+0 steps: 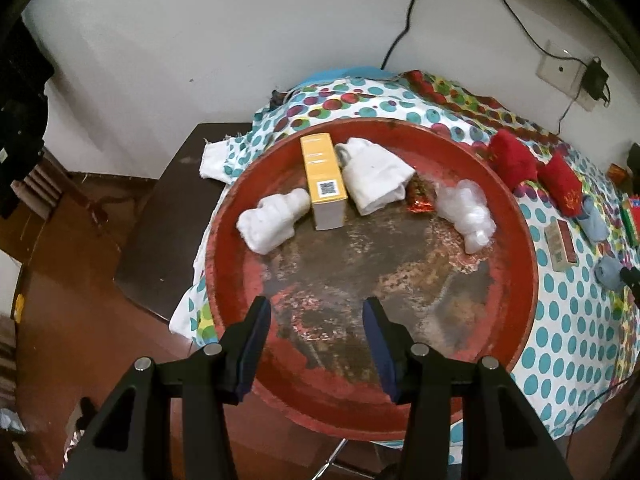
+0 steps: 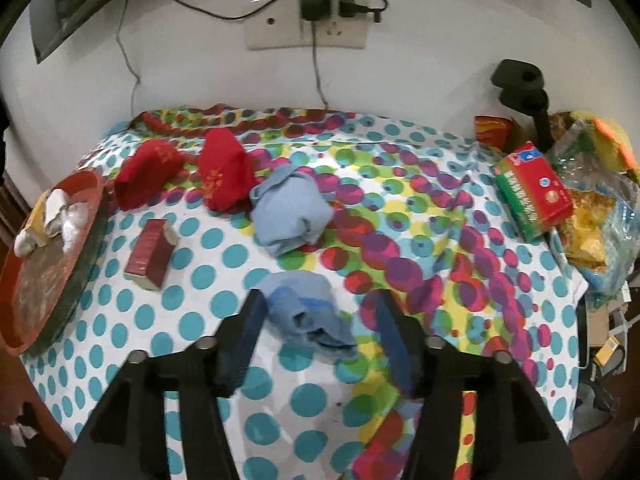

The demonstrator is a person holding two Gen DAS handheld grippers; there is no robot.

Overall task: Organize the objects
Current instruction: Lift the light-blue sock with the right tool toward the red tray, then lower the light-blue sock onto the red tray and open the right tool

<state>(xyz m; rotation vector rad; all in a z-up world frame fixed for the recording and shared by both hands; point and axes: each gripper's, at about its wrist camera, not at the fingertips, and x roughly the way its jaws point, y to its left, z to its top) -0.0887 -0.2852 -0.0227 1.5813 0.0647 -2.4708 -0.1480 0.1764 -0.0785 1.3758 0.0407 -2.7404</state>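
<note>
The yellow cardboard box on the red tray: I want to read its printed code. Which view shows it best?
The left wrist view: yellow cardboard box lies central, code facing the camera. The right wrist view shows only its edge, far left.

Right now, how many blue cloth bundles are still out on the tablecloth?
2: one blue bundle mid-cloth beside the red bundles, the other blue bundle between the right claw's open fingers. None seem hidden.

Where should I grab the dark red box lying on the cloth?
Grip the dark red box across its two long side faces, at mid-length, coming down from above. It lies flat on the dotted cloth with bare cloth along both long sides, so the jaws can likely straddle its narrow width.
</note>
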